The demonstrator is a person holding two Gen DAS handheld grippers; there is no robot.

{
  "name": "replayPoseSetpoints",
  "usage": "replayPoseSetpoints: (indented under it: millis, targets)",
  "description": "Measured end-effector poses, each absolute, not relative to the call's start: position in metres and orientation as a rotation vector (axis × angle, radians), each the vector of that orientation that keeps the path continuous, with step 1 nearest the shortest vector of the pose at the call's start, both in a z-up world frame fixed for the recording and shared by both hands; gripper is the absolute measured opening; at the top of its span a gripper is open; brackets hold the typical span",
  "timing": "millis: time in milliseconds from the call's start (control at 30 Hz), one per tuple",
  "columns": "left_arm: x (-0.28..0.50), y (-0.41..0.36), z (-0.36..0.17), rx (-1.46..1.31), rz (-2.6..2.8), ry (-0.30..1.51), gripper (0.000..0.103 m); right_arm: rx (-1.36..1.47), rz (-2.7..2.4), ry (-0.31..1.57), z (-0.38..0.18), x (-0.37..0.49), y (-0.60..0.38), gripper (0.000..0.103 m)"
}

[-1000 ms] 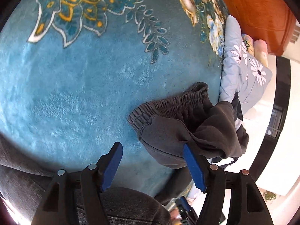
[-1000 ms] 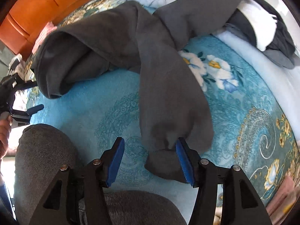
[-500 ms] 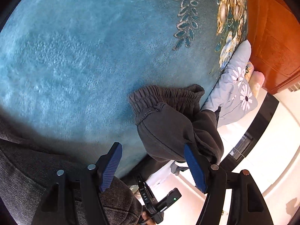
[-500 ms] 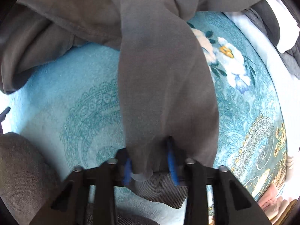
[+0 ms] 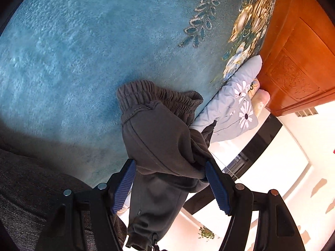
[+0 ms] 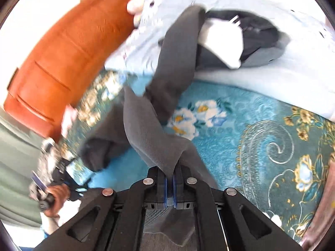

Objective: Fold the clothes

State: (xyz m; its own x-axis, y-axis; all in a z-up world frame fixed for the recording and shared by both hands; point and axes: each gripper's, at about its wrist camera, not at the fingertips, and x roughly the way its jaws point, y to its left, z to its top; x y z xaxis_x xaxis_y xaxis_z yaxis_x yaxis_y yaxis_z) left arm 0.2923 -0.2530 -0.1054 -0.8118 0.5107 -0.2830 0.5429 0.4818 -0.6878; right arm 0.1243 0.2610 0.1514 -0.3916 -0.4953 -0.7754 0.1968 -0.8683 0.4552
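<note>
A pair of dark grey sweatpants [image 5: 159, 133] lies on the blue floral blanket [image 5: 83, 52], its elastic waistband [image 5: 155, 93] bunched at the top. My left gripper [image 5: 170, 185] is open, with the waist part of the pants between its blue pads but not pinched. In the right wrist view the pants leg [image 6: 150, 129] runs up from my right gripper [image 6: 170, 190], which is shut on its end. The far leg stretches toward the pile at the back.
An orange wooden headboard [image 5: 297, 48] stands at the blanket's edge, with a light blue floral pillow [image 5: 234, 104] beside it. A pile of black, white and grey clothes [image 6: 240, 41] lies on a pale blue sheet [image 6: 261, 79]. The other hand with its gripper [image 6: 52, 188] shows at lower left.
My right gripper closed on the pants leg end and lifted it away from the blanket. My left gripper moved forward so the waist part lies between its open fingers.
</note>
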Motion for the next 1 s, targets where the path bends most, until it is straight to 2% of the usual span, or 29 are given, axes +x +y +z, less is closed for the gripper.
replayPoseSetpoints:
  millis: [200,367,500,533,600,700,800,933,1000]
  targets:
    - [0.282,-0.25,-0.11,0.98,-1.262,2.621,0.072,1.219,-2.401,-0.705,0.214,0.168,0.348,0.003]
    - [0.277,-0.241,-0.117,1.028,-1.268,2.595,0.072,1.191,-2.46,-0.766,0.233,0.204,0.392,0.003]
    - [0.268,-0.239,-0.11,1.094,-1.389,2.489,0.069,1.215,-2.469,-0.807,0.231,0.226,0.414,0.003]
    - [0.265,-0.239,-0.107,1.111,-1.422,2.458,0.065,1.228,-2.47,-0.807,0.227,0.229,0.417,0.003]
    - [0.258,-0.238,-0.102,1.17,-1.482,2.386,0.035,1.241,-2.463,-0.822,0.22,0.231,0.42,0.003]
    - [0.239,-0.24,-0.087,1.274,-1.627,2.235,0.014,1.248,-2.442,-0.843,0.212,0.231,0.421,0.003]
    - [0.223,-0.253,-0.051,1.255,-1.826,2.116,0.009,1.244,-2.419,-0.826,0.213,0.228,0.415,0.003]
    - [0.222,-0.289,0.02,1.066,-2.172,1.961,0.009,1.18,-2.365,-0.844,0.22,0.23,0.413,0.003]
    - [0.227,-0.305,0.037,1.034,-2.267,1.832,0.009,1.203,-2.362,-0.827,0.215,0.229,0.412,0.003]
